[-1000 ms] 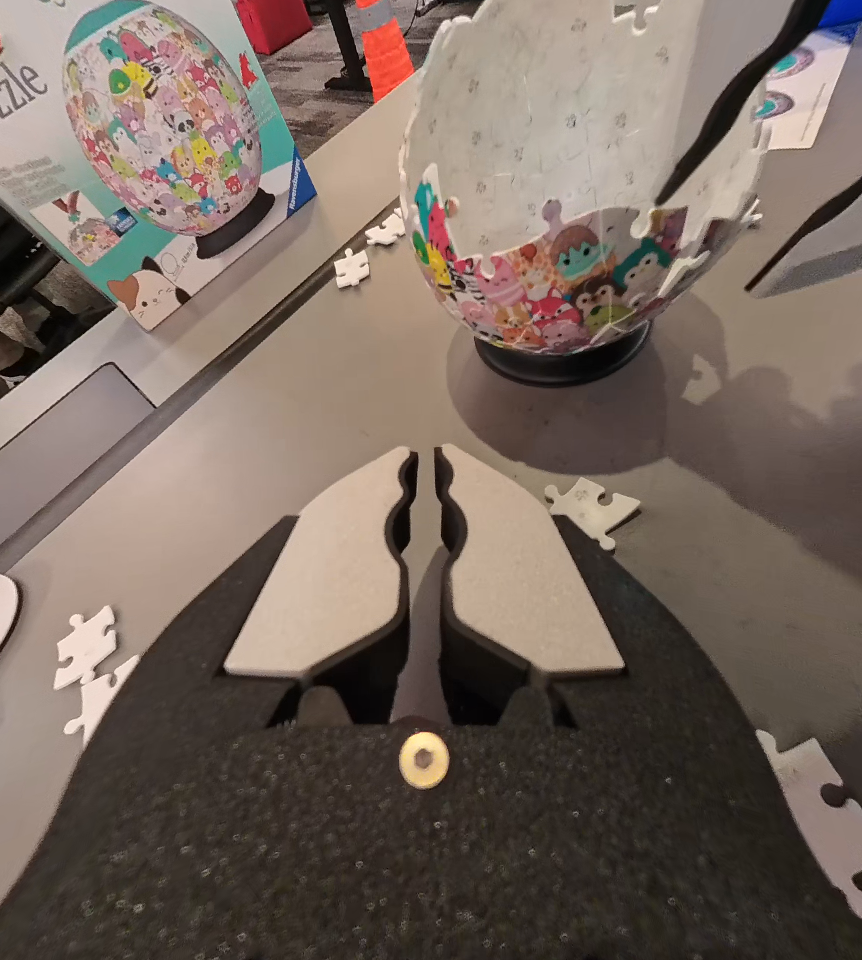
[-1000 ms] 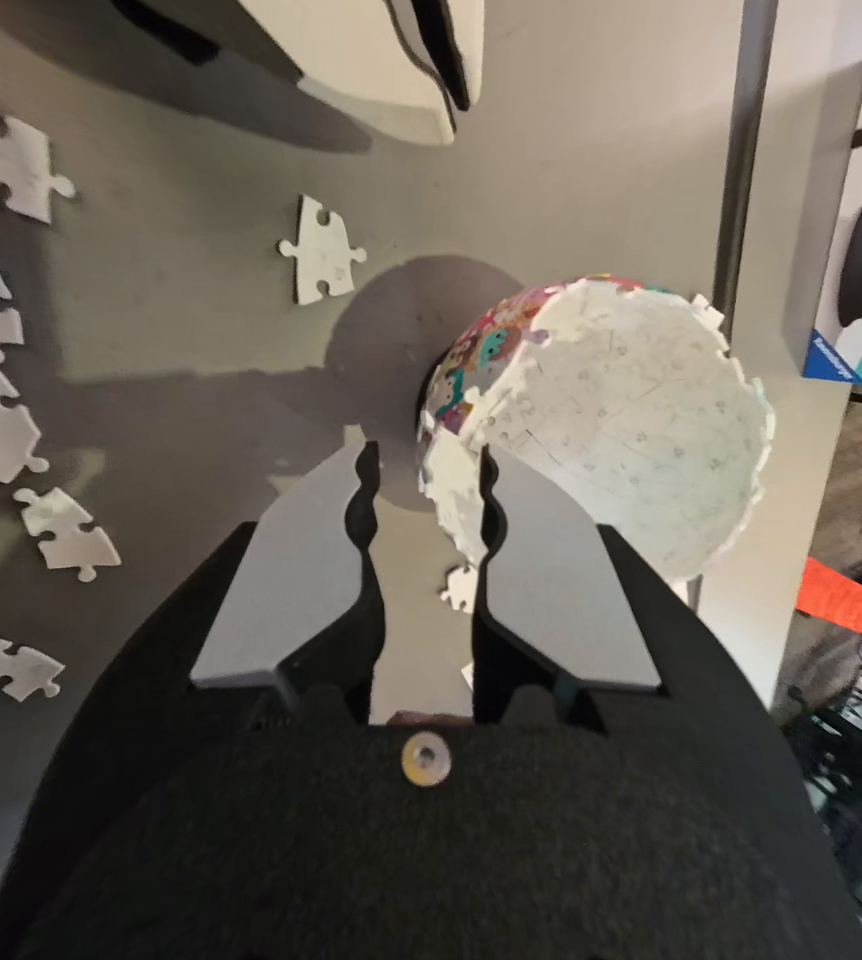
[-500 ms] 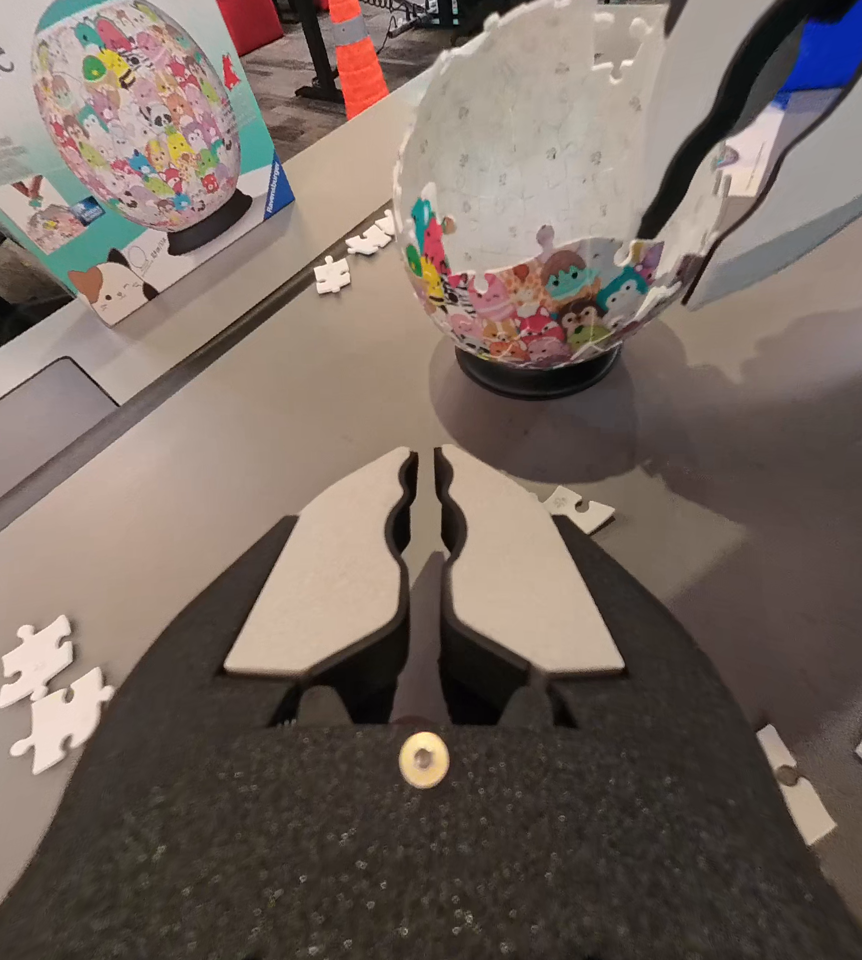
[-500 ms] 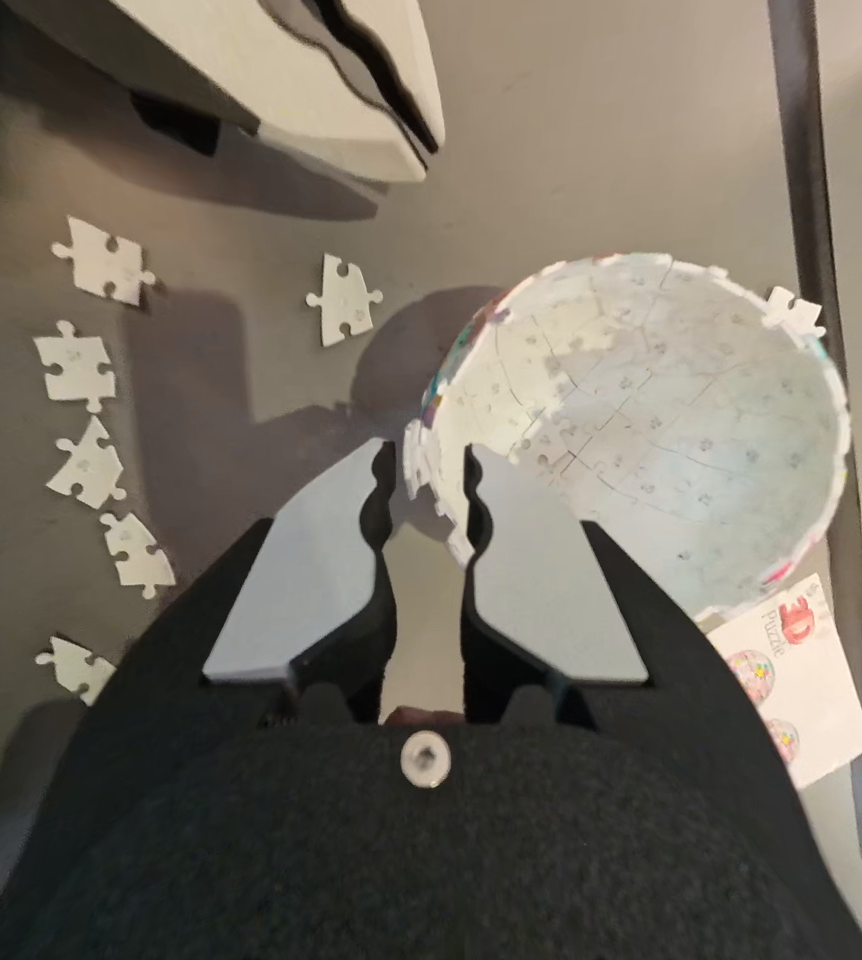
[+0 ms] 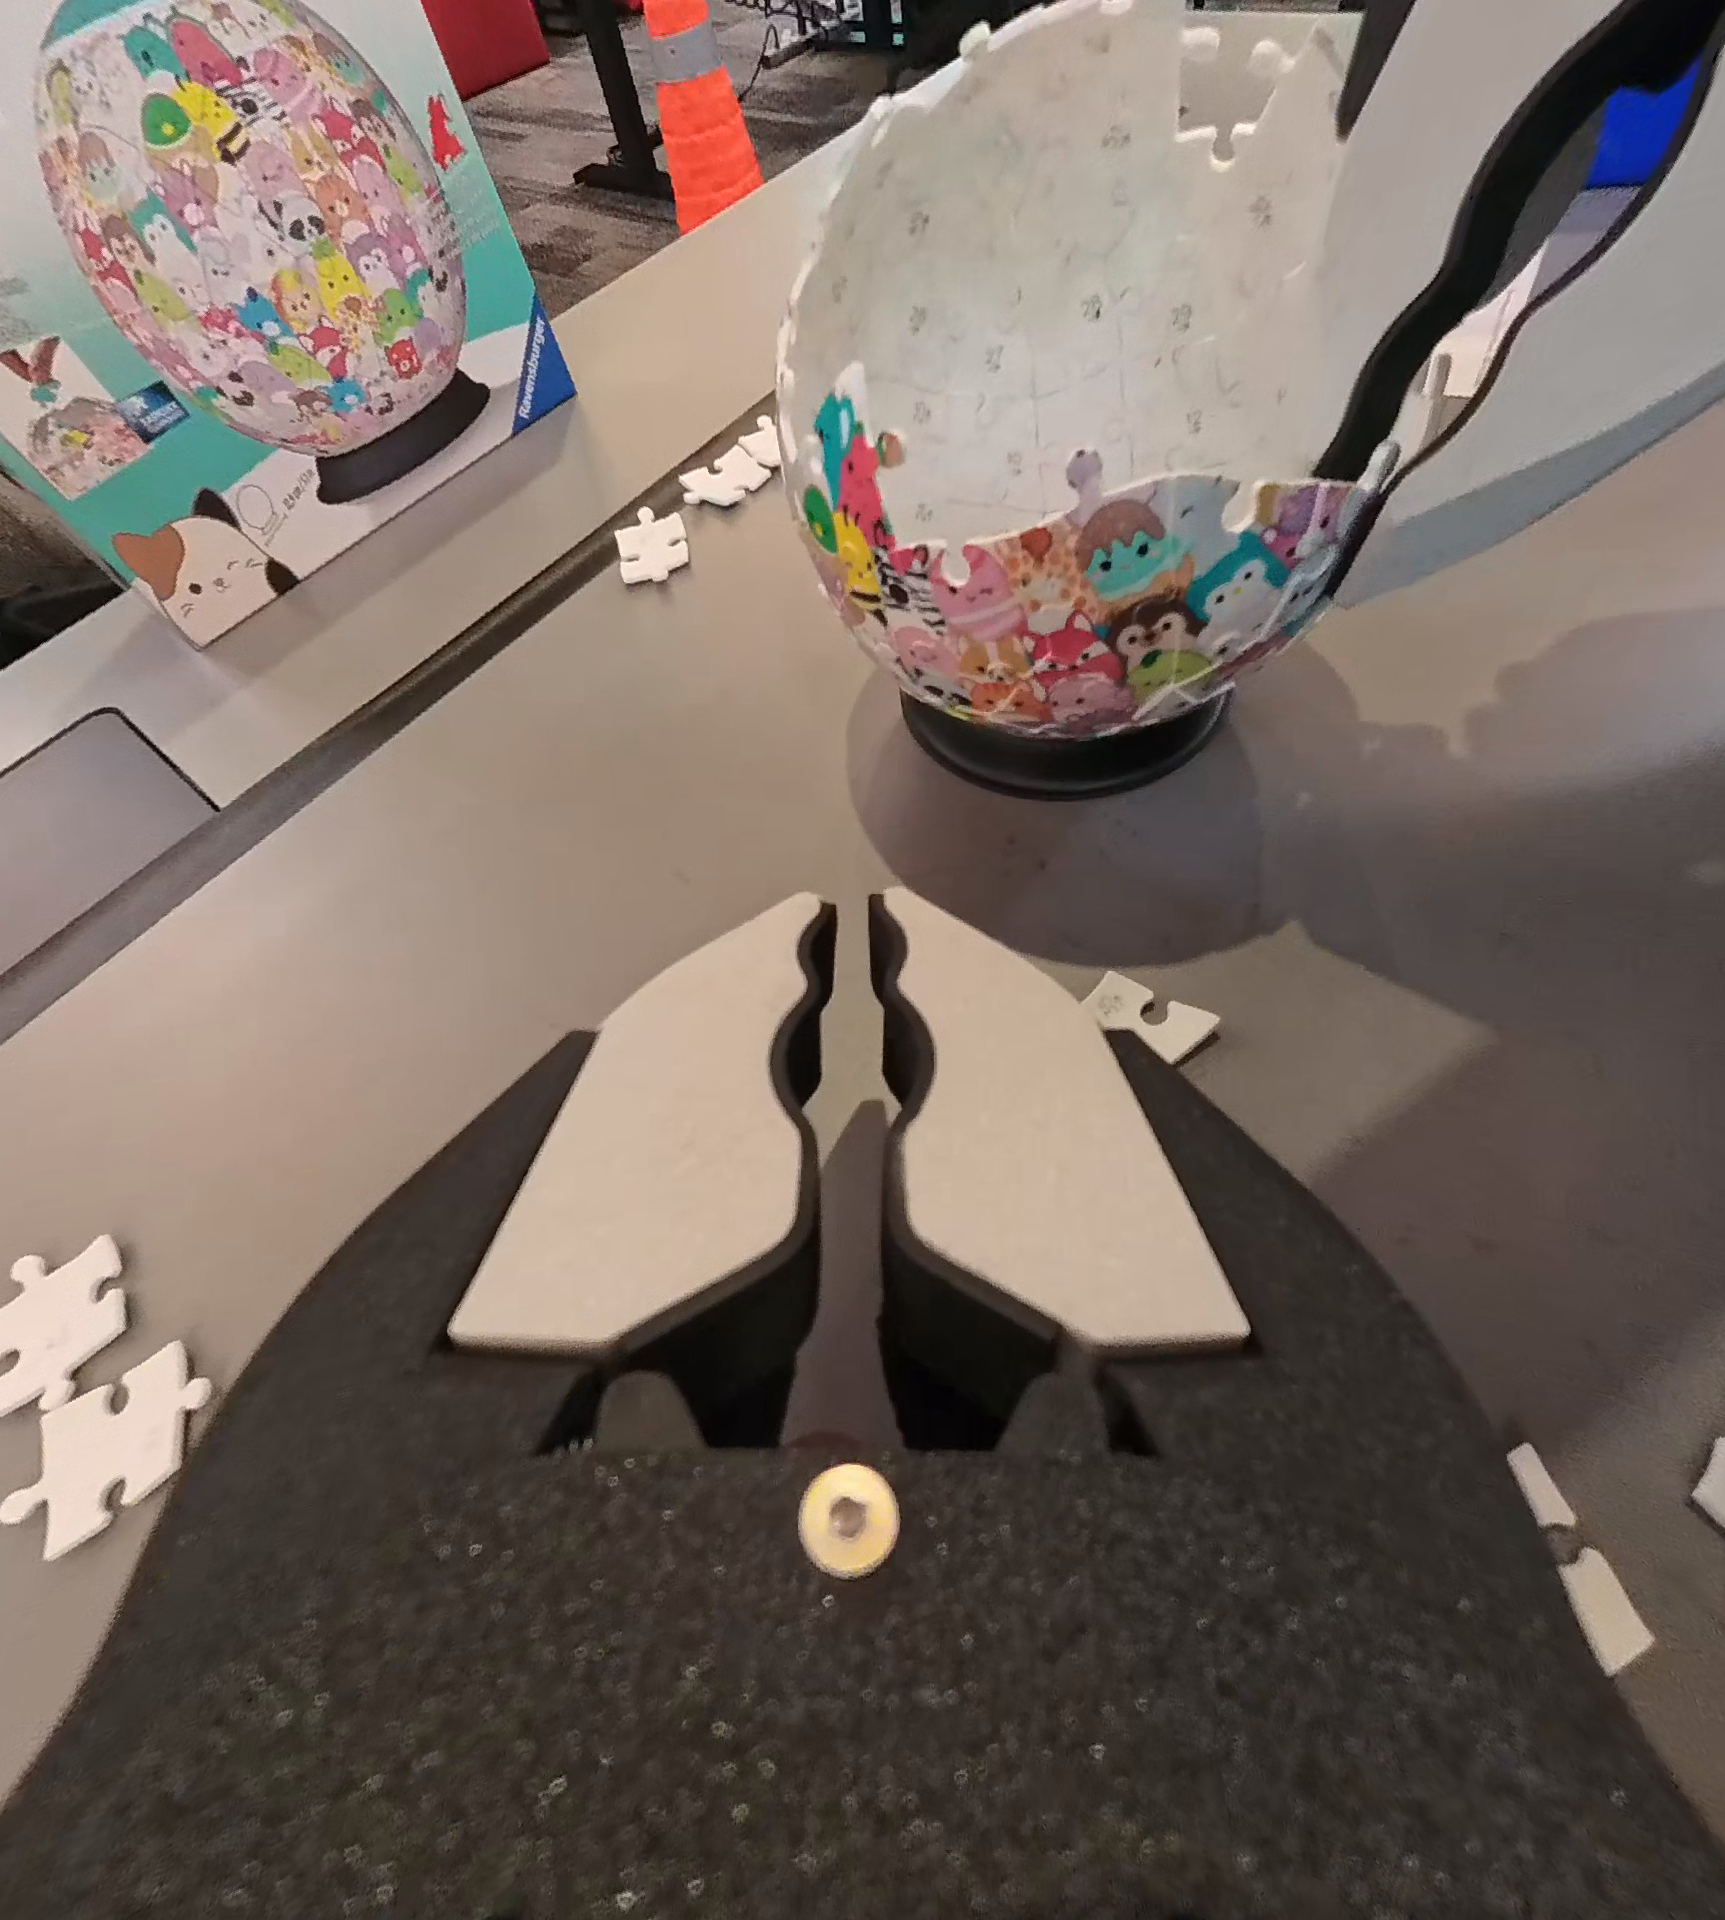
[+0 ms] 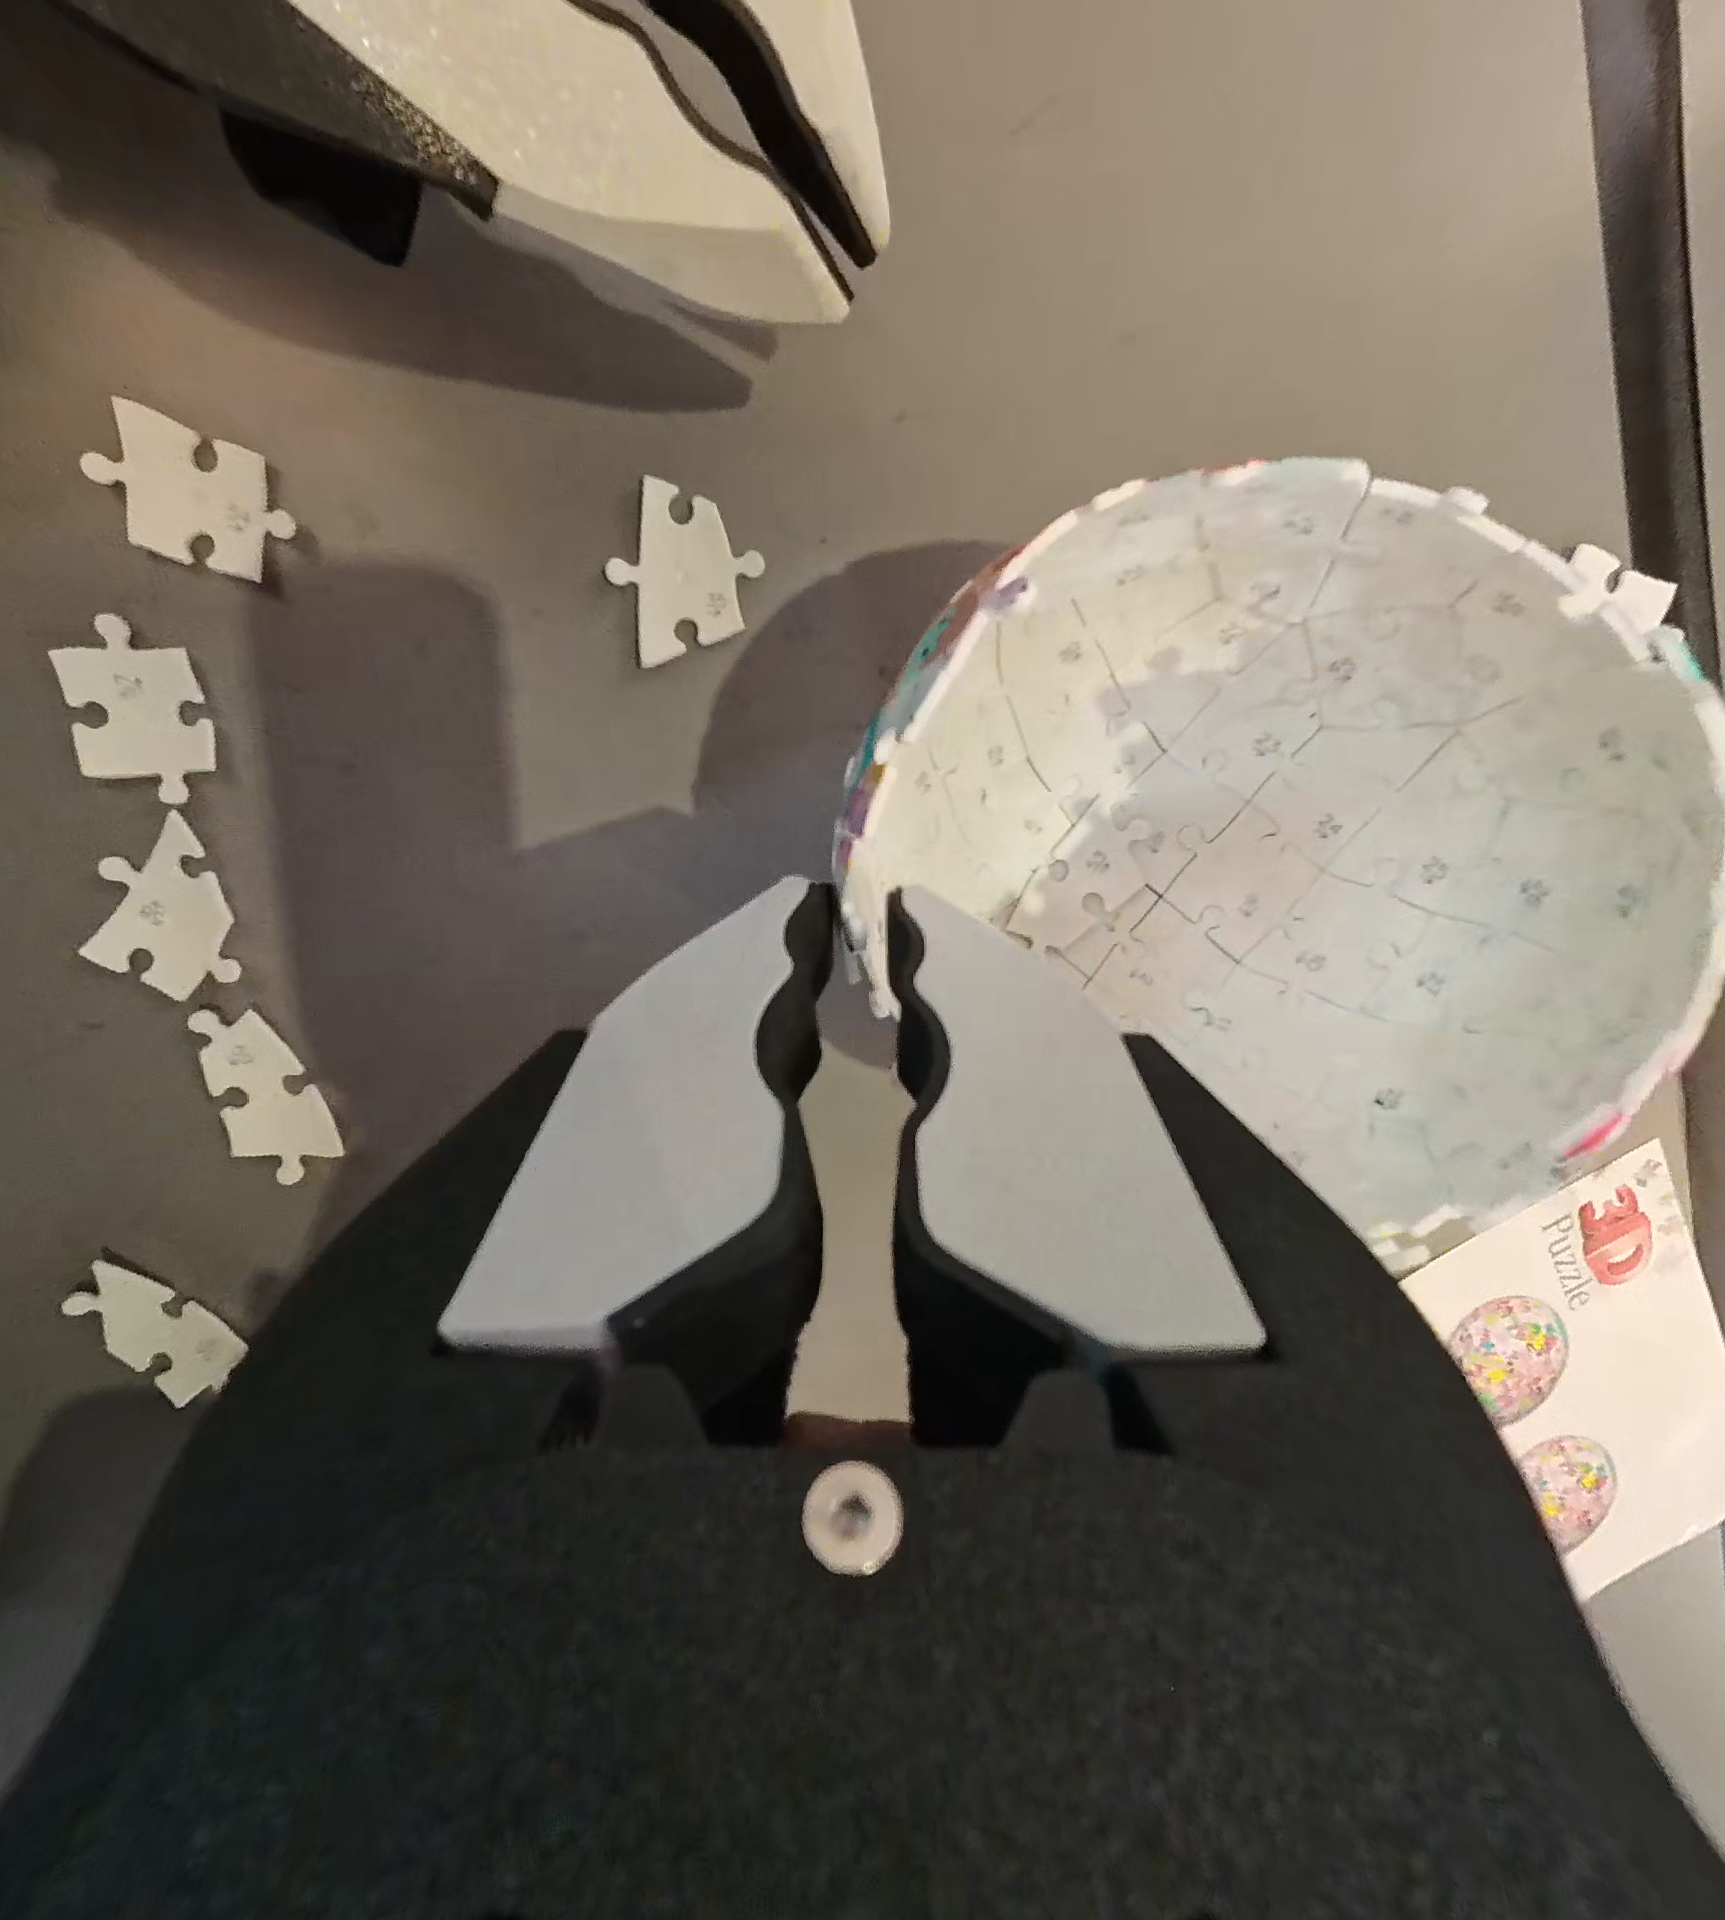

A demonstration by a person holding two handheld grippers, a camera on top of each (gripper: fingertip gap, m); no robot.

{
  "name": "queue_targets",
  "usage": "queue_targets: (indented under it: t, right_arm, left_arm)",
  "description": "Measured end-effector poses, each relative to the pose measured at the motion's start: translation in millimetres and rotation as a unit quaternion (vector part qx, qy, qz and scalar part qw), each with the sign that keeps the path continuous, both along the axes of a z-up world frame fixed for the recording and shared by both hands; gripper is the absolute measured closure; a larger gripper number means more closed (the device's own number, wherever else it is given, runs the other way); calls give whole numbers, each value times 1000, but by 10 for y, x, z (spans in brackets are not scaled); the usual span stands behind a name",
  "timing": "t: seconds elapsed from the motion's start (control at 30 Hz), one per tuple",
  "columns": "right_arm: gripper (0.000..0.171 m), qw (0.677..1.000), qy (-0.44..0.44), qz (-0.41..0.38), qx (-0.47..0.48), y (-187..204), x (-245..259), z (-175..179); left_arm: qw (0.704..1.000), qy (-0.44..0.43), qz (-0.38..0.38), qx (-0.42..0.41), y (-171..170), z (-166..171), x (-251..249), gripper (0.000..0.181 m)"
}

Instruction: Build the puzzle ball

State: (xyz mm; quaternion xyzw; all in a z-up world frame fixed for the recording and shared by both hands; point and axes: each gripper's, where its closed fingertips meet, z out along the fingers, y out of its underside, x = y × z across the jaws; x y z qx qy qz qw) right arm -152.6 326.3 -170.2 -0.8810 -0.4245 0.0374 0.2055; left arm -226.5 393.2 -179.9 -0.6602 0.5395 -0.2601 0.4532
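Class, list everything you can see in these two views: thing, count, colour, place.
puzzle ball: one, half built, colourful outside, white inside, table centre
stand: one, black, under the ball
loose pieces: six beside the ball in the right wrist view, white backs up; more near the table seam
puzzle box: one, teal, behind the seam
leaflet: one, white, beside the ball
cone: one, orange, on the floor beyond
table: grey
left gripper: shut, empty
right gripper: clamped on the ball's rim
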Motion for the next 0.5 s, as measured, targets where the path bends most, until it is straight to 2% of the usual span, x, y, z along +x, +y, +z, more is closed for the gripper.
queue_targets:
  t: [0.27, 0.5]
  right_arm:
    - [158, 1000, 21, 3, -2, 20, -52, 47]
    - [166, 999, 41, 9, -8, 43, -84, 59]
  left_arm:
    - [1000, 2, -1, 0, -4, -7, 2, 176]
    - [1000, 4, -3, 1, -8, -12, 5, 176]
